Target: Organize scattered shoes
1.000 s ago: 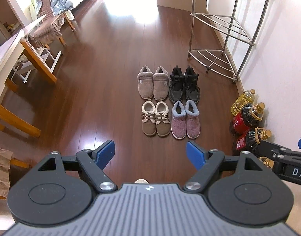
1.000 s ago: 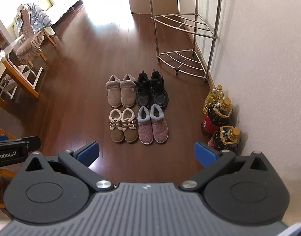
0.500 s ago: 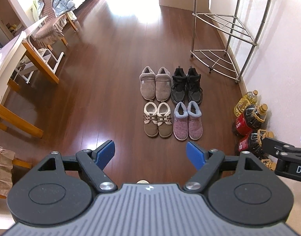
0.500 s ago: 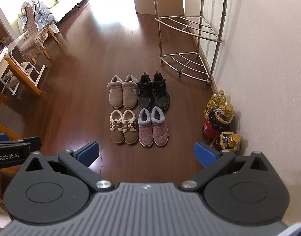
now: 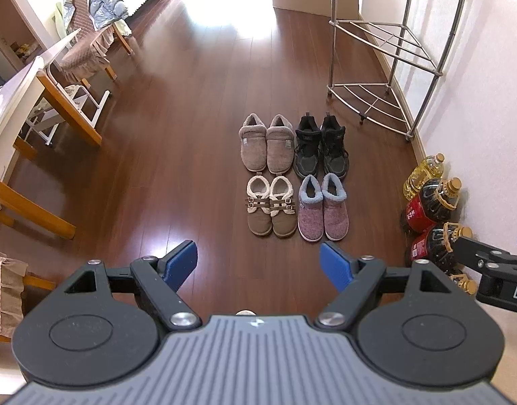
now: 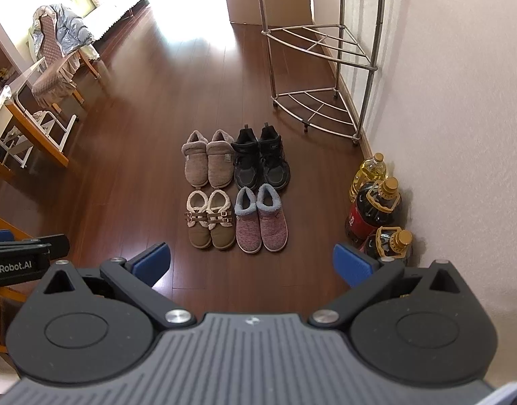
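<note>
Several pairs of shoes stand side by side in two rows on the dark wood floor. The far row holds taupe fleece slippers (image 5: pixel 267 146) (image 6: pixel 208 162) and black sneakers (image 5: pixel 321 146) (image 6: pixel 262 158). The near row holds brown strapped shoes with cream lining (image 5: pixel 271 206) (image 6: pixel 209 219) and pink slippers with grey lining (image 5: pixel 323 207) (image 6: pixel 261 222). My left gripper (image 5: pixel 258 265) is open and empty, high above the floor, short of the shoes. My right gripper (image 6: pixel 251 263) is open and empty, likewise held back. Each gripper's edge shows in the other's view.
A metal corner rack (image 5: pixel 390 67) (image 6: pixel 322 64) stands by the wall at the far right. Oil bottles (image 5: pixel 430 199) (image 6: pixel 376 202) line the right wall. A table (image 5: pixel 29 101) and a draped chair (image 5: pixel 89 44) stand at the left.
Both grippers have drifted slightly back and upward; the shoes sit a little lower and smaller in view. The jaws stay open. The shoes have not moved.
</note>
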`<state>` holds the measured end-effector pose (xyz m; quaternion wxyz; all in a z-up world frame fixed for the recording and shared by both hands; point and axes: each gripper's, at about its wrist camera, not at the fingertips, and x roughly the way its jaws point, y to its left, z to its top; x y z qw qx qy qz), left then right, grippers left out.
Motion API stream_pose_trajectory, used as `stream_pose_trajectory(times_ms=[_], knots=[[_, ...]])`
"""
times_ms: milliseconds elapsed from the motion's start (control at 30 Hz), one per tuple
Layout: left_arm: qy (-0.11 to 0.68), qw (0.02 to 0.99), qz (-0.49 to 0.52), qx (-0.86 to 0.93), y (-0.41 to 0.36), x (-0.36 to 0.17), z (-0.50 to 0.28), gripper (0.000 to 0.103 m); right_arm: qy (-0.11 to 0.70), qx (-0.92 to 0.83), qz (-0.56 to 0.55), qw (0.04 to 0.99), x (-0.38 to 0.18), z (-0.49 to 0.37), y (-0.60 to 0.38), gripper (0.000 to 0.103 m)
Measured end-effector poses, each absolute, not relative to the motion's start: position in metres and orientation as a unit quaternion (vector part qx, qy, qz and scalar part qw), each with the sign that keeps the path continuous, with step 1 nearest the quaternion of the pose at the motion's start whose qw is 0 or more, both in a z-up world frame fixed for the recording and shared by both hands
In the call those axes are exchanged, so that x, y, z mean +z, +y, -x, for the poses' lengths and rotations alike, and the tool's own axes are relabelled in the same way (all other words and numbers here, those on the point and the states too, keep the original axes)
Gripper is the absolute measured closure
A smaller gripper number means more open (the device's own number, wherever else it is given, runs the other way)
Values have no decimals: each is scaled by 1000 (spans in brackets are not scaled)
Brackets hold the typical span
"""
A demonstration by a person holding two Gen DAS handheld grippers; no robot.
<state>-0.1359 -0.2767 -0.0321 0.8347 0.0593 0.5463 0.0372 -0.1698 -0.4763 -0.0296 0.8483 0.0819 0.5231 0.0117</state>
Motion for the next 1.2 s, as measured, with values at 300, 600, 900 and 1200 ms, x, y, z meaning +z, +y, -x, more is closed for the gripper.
stream_pose_trajectory(times_ms=[300,600,900,1200], knots=[[560,825,-64,44,-265,-42,106,21,540,15,-87,837,-47,140,-467,1],[565,822,-70,11,-254,-55,18,21,553,-11,-96,828,-66,79,-455,1],[570,816,-89,-18,-236,-63,-92,21,559,-57,-121,818,-74,-24,-426,1],[574,812,-101,-27,-217,-71,-187,21,567,-72,-121,812,-82,-105,-409,1]])
